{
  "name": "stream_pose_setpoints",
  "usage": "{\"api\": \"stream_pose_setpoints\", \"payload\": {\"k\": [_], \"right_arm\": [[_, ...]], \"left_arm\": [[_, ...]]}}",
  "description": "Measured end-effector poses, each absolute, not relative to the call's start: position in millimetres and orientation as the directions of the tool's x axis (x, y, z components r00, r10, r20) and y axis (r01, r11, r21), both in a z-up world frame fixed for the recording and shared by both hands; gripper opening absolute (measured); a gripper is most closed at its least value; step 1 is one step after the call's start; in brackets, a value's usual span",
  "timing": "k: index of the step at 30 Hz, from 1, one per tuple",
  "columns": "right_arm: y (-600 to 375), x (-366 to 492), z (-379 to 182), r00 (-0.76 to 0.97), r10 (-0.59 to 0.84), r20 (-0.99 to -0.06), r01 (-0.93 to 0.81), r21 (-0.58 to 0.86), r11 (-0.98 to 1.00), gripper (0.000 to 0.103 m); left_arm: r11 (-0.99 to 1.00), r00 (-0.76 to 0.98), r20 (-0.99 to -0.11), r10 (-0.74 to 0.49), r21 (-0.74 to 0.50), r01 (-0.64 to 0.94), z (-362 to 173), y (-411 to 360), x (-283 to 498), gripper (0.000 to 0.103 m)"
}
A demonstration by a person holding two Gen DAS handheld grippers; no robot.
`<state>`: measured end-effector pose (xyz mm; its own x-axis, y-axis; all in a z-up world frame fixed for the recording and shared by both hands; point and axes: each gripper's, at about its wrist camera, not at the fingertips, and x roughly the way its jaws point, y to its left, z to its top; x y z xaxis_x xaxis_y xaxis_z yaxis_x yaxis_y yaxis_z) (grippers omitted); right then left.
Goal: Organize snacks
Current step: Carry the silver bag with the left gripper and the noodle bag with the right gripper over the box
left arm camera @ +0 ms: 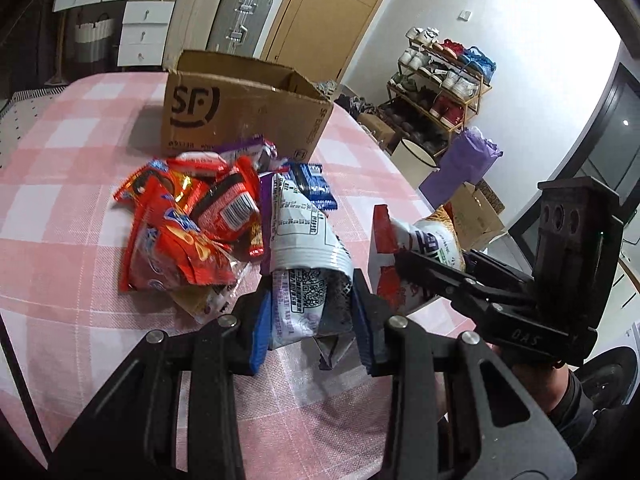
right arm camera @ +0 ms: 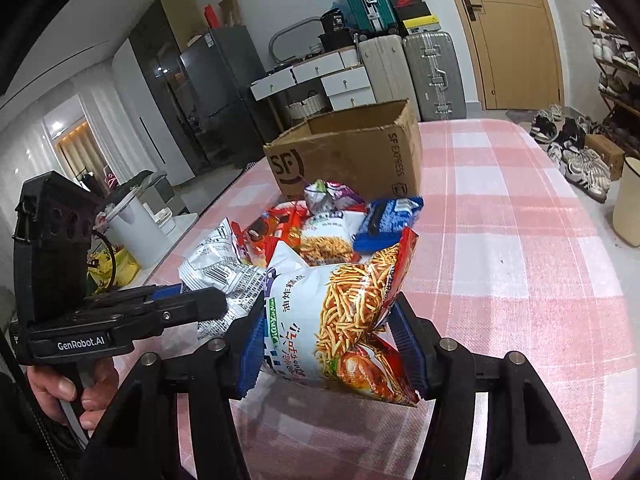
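A pile of snack packs (left arm camera: 192, 224) lies on the pink checked tablecloth in front of an open brown SF cardboard box (left arm camera: 244, 108); the box also shows in the right wrist view (right arm camera: 352, 152). My left gripper (left arm camera: 312, 320) is shut on a white and purple snack bag (left arm camera: 300, 248) at the near edge of the pile. My right gripper (right arm camera: 332, 356) is shut on a noodle-stick snack bag (right arm camera: 340, 312) and holds it just above the table. That bag and the right gripper (left arm camera: 416, 276) also show at the right of the left wrist view.
A blue biscuit pack (right arm camera: 388, 216) and red packs (left arm camera: 176, 248) lie in the pile. The table edge (left arm camera: 400, 168) runs along the right. Beyond it stand a shoe rack (left arm camera: 440, 84), a white bin (left arm camera: 416, 156) and suitcases (right arm camera: 432, 68).
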<state>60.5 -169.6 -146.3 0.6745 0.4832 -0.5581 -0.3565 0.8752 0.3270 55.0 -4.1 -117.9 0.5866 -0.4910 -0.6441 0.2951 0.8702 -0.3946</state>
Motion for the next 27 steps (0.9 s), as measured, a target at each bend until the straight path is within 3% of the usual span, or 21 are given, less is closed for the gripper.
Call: {"api": "stream_pose_setpoints", "payload": {"k": [14, 27], "right_arm": [[-165.3, 75.5, -107.8, 0.706, 0.482, -0.518, -0.374, 0.305, 0.876, 0.059], [-158.1, 114.7, -41.4, 0.745, 0.492, -0.449, -0.414, 0.266, 0.87, 0.059]], "left_arm": [[0.894, 0.674, -0.593, -0.441, -0.358, 0.271, -71.7, 32.5, 47.3, 0.032], [0.898, 0.703, -0.564, -0.433, -0.336, 0.284, 0.6, 49.0, 93.1, 0.032]]}}
